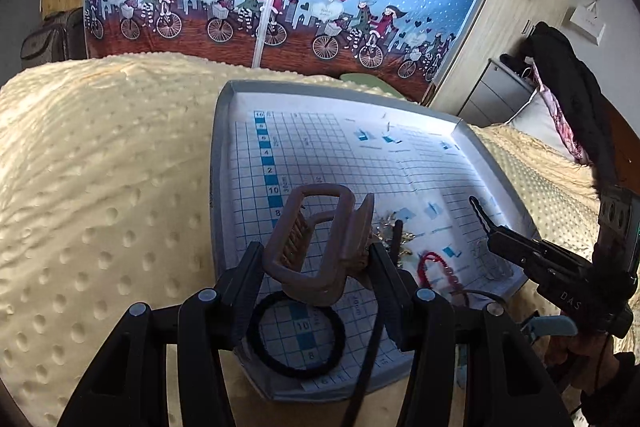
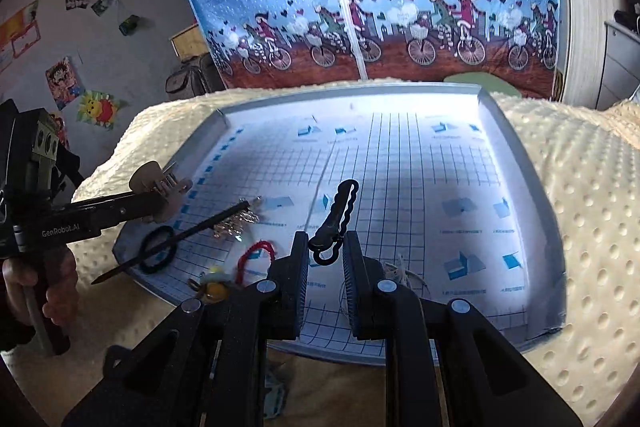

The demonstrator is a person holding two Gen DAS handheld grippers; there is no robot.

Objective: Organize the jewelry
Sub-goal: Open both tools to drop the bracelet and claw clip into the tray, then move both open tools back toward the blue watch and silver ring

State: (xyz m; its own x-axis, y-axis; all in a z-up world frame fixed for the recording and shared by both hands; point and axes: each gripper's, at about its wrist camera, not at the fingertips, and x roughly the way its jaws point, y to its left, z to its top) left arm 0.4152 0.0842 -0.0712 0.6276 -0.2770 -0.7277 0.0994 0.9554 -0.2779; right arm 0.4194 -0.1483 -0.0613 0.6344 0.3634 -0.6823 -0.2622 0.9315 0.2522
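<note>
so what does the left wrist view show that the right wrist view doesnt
Only the left wrist view: a black coat hanging at the right.

Only the right wrist view: paper posters on the wall and a small yellow charm.

Both: the grid-lined white tray, the beige plastic claw clip in the left tongs, and the black wavy hair clip in the right tongs.

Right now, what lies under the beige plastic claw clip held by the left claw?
A black elastic hair tie on the grid-printed tray; the claw clip covers its far edge.

Black tool (image 2: 326, 267) fingers, silver screws
</note>
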